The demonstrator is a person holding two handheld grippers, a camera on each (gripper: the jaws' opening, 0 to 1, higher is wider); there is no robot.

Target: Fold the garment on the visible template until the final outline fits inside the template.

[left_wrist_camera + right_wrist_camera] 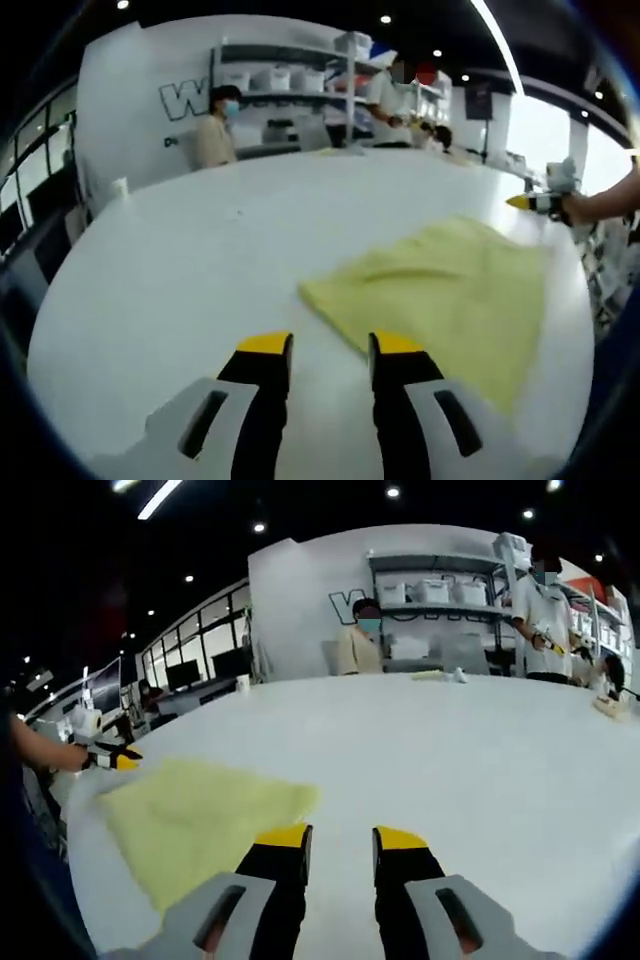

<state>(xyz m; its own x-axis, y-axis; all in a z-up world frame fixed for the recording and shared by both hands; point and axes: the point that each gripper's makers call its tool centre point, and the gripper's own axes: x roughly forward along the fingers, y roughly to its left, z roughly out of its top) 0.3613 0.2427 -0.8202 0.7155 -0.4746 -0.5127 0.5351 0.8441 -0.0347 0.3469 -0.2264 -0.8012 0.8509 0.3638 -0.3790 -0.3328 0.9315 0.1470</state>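
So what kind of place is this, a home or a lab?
Likely a lab or showroom: a big white table, shelves of white bins against a lettered wall, and masked people standing behind.

Pale yellow garment (450, 295), folded flat, roughly rectangular, lying on white table (200, 260) nr edge

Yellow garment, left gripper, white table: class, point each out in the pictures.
Garment (450, 290): left gripper view, middle of the cloth.
Left gripper (330, 345): left gripper view, between its yellow tips.
Table (480, 750): right gripper view, bare top.

wall (140, 90) | large dark lettering, only a "W" readable | rest hidden
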